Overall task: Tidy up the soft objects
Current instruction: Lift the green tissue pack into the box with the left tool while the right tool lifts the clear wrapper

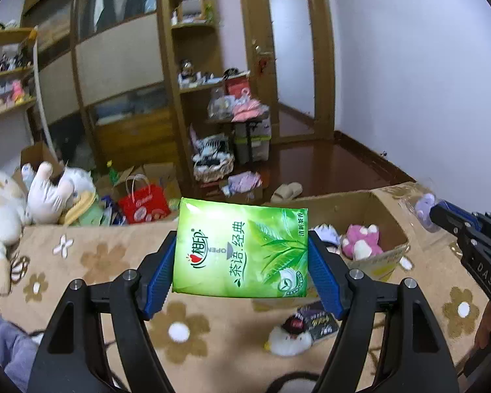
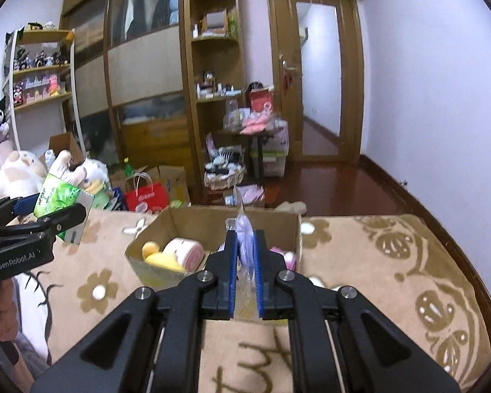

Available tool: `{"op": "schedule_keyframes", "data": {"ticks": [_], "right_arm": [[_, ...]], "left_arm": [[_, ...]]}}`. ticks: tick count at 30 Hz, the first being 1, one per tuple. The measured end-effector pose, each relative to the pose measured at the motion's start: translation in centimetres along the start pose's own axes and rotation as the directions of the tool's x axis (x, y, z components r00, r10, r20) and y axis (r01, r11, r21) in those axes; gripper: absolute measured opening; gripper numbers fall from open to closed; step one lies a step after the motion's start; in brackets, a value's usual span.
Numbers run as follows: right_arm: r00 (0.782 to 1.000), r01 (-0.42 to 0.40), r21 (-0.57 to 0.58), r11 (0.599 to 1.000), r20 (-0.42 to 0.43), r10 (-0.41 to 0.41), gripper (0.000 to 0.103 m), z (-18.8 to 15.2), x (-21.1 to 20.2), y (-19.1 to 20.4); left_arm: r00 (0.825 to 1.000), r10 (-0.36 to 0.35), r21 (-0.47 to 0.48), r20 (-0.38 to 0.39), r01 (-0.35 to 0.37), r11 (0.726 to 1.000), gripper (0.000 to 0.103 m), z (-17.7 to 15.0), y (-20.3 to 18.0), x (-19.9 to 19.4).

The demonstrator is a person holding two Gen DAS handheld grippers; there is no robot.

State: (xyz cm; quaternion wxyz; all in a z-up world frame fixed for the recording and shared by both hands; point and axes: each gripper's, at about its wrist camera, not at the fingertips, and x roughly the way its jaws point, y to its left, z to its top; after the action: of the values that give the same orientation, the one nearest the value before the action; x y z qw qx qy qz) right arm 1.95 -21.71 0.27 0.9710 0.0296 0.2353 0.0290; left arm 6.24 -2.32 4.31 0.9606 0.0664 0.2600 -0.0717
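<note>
Beside the cardboard box (image 2: pixel 212 226) on the flower-patterned blanket (image 1: pixel 114 262), our left claw (image 1: pixel 242 255) is spread wide around a green tissue pack (image 1: pixel 240 249), clamping it. Our right claw (image 2: pixel 245 262), nearly closed, pinches a purple toy in clear wrap (image 2: pixel 244 242) just above the box. Inside lie a pink plush (image 1: pixel 361 239) and a roll-cake plush (image 2: pixel 183 252); near the box, a small white plush (image 1: pixel 289 339) and a dark packet (image 1: pixel 316 321) remain.

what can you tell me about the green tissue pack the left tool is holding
The green tissue pack is a soft, glossy plastic-wrapped rectangle printed with tea leaves, Chinese characters and an "OPEN" tab in the middle. The left tool clamps it by two opposite edges between blue ribbed pads, printed face toward the camera and text turned sideways. It is lifted off the floral blanket, left of the cardboard box. In the right wrist view it looks slightly squeezed.
</note>
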Motion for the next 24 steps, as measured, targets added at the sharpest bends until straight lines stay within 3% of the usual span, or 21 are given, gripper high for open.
{"op": "schedule_keyframes", "data": {"ticks": [8, 16, 24], "right_arm": [[0.999, 0.012, 0.026, 1.000, 0.032, -0.013, 0.010, 1.0, 2.0, -1.3], [1.000, -0.004, 0.033, 0.999, 0.017, 0.004, 0.010, 1.2, 4.5, -1.8], [0.996, 0.013, 0.023, 1.000, -0.086, -0.011, 0.010, -0.7, 8.4, -2.1]], "left_arm": [[0.996, -0.045, 0.045, 0.076, 0.041, 0.998, 0.074, 0.6, -2.4, 2.2], [0.997, -0.063, 0.070, 0.049, 0.060, 0.996, 0.074, 1.5, -3.9, 5.8], [0.999, -0.033, 0.047, -0.035, 0.034, 0.998, 0.074, 0.2, -3.6, 10.2]]}}
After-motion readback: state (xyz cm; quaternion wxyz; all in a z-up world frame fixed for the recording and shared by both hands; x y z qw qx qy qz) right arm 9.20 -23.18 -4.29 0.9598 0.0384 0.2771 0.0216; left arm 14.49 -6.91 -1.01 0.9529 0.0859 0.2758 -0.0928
